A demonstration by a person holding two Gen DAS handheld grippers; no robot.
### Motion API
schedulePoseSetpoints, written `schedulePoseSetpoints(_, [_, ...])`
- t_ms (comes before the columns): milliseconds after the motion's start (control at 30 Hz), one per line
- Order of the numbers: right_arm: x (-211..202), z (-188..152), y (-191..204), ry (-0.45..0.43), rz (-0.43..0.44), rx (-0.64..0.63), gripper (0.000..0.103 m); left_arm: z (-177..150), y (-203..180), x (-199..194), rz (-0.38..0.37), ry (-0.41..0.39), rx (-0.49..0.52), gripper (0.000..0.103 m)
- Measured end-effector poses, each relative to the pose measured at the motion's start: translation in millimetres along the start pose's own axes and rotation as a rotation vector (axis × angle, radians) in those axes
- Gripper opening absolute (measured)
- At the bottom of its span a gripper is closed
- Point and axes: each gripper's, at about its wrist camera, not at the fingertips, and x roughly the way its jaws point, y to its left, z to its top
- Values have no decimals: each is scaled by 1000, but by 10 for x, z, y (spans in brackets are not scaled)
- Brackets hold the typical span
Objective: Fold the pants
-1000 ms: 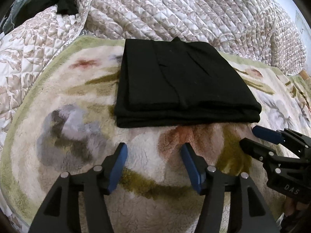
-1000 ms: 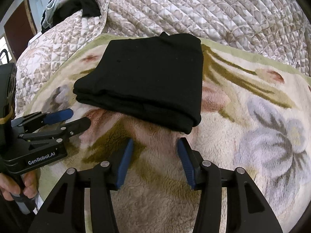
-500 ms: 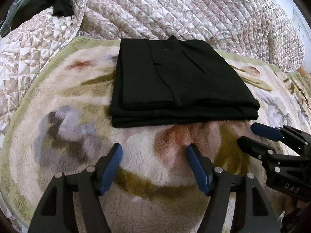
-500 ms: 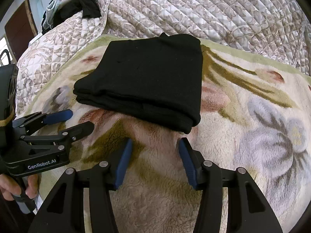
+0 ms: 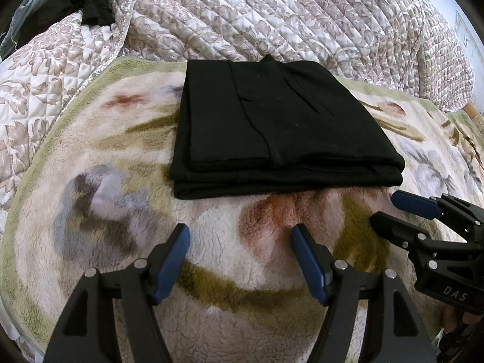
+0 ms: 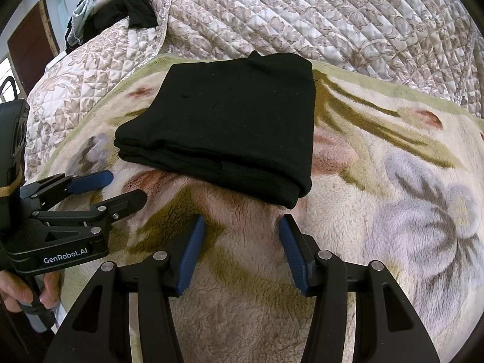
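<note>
While both grippers hang over the fleece blanket (image 5: 230, 242) short of the folded pants (image 5: 278, 127), neither holds anything. The left gripper (image 5: 240, 255) has its blue fingers (image 5: 171, 264) spread wide with only bare fleece between them; its jaws have just been opening. The right gripper (image 6: 240, 252) stands with a narrower gap, also open and empty. In the left wrist view the right gripper's tips (image 5: 402, 211) sit just beside the near right corner of the pants, apart from the cloth; in the right wrist view the left gripper (image 6: 118, 189) lies near the pants' near left corner, a hand (image 6: 22, 290) on its handle.

A strip of open blanket separates the fingers from the pants' near edge, which shows stacked layers. The pants form a black rectangle lying flat on the blanket, the long axis running left to right across the left wrist view, folded edge at the right. Bare blanket lies to the left and right of the pants. Beyond the pants' far edge, a small point of cloth sticks out, and the quilted bedspread (image 5: 272, 18) rises close behind. Far left of the pants, dark clothes (image 6: 133, 9) are heaped on the quilt.
</note>
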Motion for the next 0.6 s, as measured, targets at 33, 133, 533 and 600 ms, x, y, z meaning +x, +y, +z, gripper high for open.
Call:
schedulePoseSetpoints(33, [0, 0, -2, 0, 0, -1, 52, 1, 0, 0, 0, 0, 0, 73])
schedulePoseSetpoints(133, [0, -1, -2, 0, 0, 0, 53, 3, 0, 0, 0, 0, 0, 73])
schedulePoseSetpoints(533, [1, -3, 3, -1, 0, 0, 53, 8, 0, 8, 0, 3, 2, 74])
schedulePoseSetpoints(600, [1, -3, 3, -1, 0, 1, 53, -3, -3, 14, 0, 5, 3, 75])
